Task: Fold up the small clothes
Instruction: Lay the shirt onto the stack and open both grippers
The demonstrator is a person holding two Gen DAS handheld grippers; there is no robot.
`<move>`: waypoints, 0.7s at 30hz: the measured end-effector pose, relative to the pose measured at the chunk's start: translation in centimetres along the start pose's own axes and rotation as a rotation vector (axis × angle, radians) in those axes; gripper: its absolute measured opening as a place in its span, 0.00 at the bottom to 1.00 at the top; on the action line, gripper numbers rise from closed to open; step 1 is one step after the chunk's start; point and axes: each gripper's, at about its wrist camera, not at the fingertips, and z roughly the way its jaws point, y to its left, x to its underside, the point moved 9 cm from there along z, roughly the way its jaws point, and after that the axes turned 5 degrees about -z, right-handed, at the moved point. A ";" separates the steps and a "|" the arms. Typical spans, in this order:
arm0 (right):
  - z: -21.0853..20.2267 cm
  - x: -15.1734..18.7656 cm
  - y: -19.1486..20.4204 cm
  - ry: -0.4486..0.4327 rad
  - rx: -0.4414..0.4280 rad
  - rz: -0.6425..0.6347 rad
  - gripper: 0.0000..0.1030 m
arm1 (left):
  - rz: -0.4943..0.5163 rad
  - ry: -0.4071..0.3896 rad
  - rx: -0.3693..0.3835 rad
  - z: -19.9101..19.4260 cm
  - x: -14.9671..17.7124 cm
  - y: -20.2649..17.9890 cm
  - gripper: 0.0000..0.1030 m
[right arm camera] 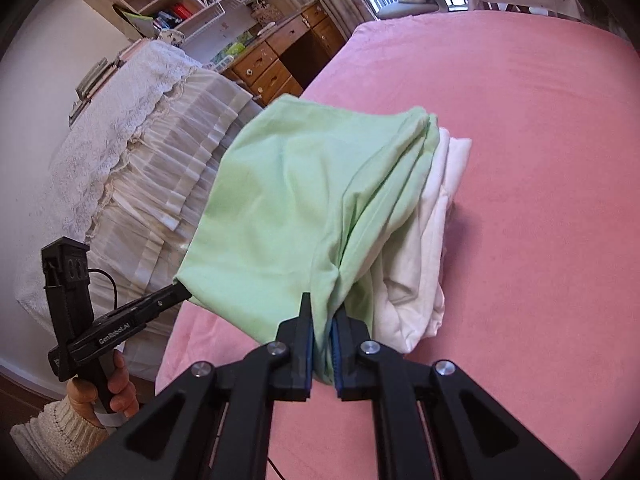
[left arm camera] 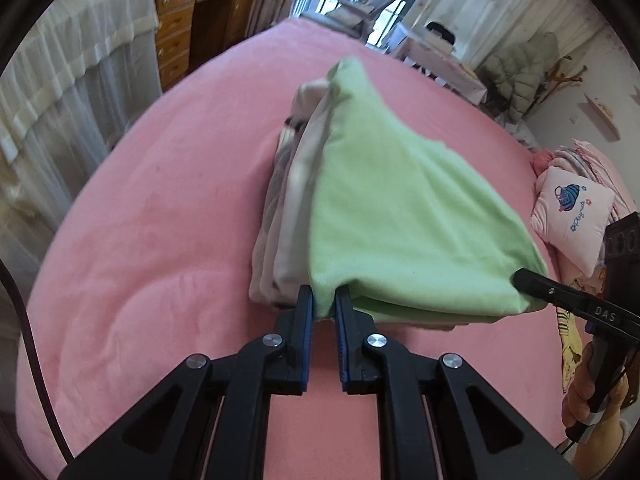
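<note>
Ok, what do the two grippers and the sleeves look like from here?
Both grippers, left and right, are black angular linkages with silver pivot screws and blue ribbed pads. The right one's side reads "DAS", the left one's "GenRoboAI", with a thin black cable looping off it. The left sleeve is cream knit.

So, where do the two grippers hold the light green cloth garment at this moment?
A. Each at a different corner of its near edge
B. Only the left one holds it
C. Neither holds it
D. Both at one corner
A: the left gripper pinches one near corner of the light green cloth garment, and the right gripper pinches the other, above the pink bed cover.
</note>
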 end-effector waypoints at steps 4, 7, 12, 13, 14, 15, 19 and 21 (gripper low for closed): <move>0.0 0.5 -0.1 0.013 0.053 -0.035 0.10 | 0.003 0.061 -0.045 1.5 1.2 0.6 0.12; -1.0 0.4 -0.3 0.011 0.086 -0.057 0.15 | -0.010 0.081 -0.098 1.3 1.1 1.4 0.28; -4.0 -1.4 -1.1 -0.054 0.118 -0.070 0.31 | 0.003 -0.059 -0.132 -2.8 -2.3 1.3 0.46; -4.7 -2.2 -1.2 -0.075 0.119 -0.078 0.31 | 0.020 -0.086 -0.128 -3.5 -3.4 0.9 0.46; -5.0 -2.9 -1.3 -0.088 0.121 -0.084 0.31 | 0.045 -0.114 -0.117 -4.2 -4.6 -0.1 0.46; -5.2 -3.6 -1.3 -0.100 0.124 -0.091 0.31 | 0.062 -0.130 -0.105 -4.5 -5.9 -0.6 0.46; -4.7 -7.5 -1.5 -0.130 0.124 -0.112 0.31 | 0.124 -0.167 -0.037 -4.0 -9.8 -4.8 0.46; -3.6 -9.7 -1.3 -0.137 0.112 -0.119 0.31 | 0.160 -0.182 0.000 -2.7 -11.8 -7.1 0.46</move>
